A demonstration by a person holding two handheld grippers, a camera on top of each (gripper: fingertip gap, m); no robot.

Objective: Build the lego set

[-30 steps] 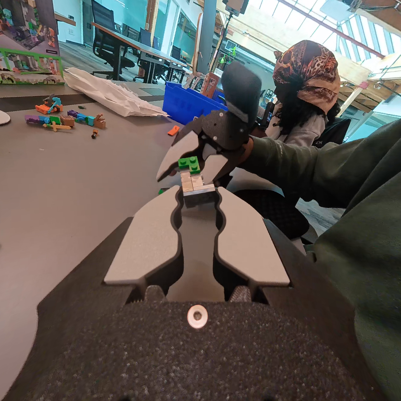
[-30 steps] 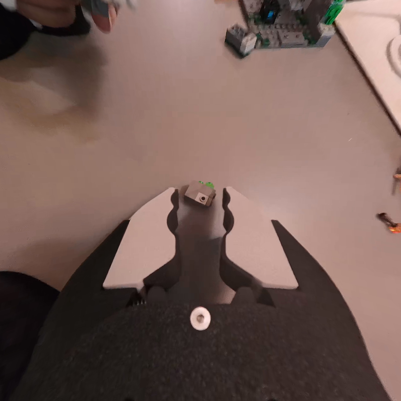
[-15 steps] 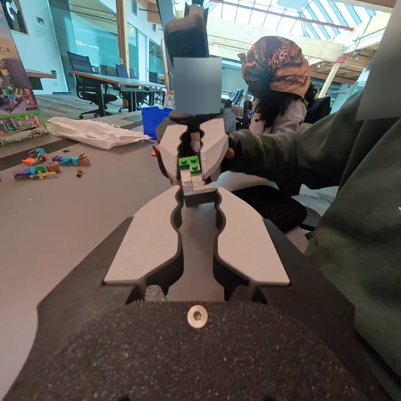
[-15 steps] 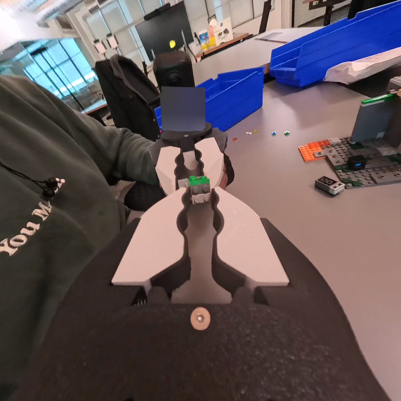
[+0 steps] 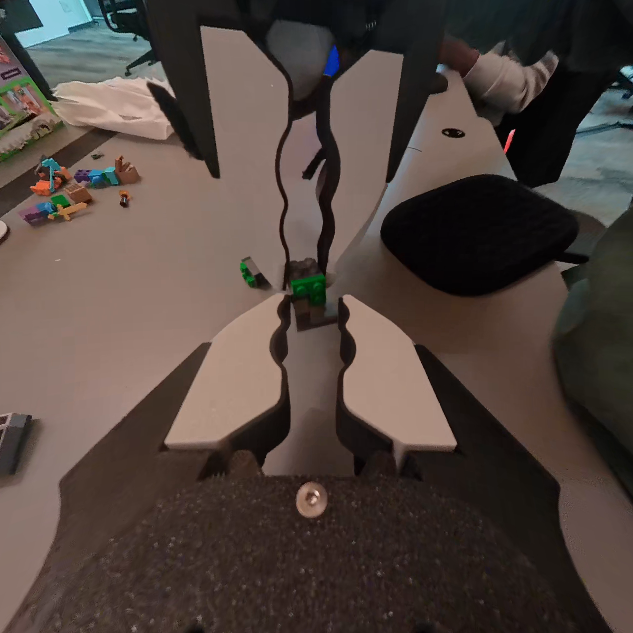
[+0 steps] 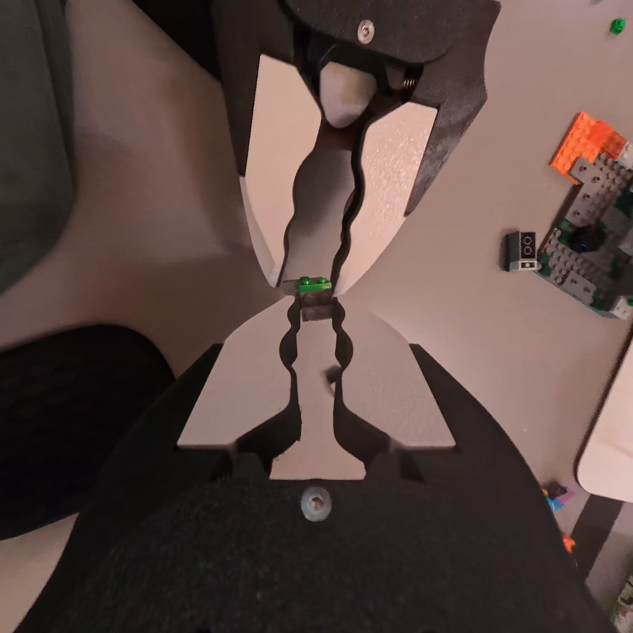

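In the left wrist view my left gripper is shut on a small stack of tan and grey bricks, held just above the table. My right gripper comes in from above, tip to tip with it. It holds a dark grey brick with a green plate against the stack. In the right wrist view my right gripper is shut on that grey and green brick. The left gripper faces it from above. The joint between the two pieces is partly hidden by the fingertips.
A loose green and grey piece lies on the grey table beside the tips. Coloured bricks, a white bag and a box lie at far left. A black seat is at the right. The grey baseplate build with an orange plate lies at the right.
Both grippers have tilted down toward the table and closed the gap between them. The green-topped brick now touches the left gripper's stack. Both still hold their pieces.
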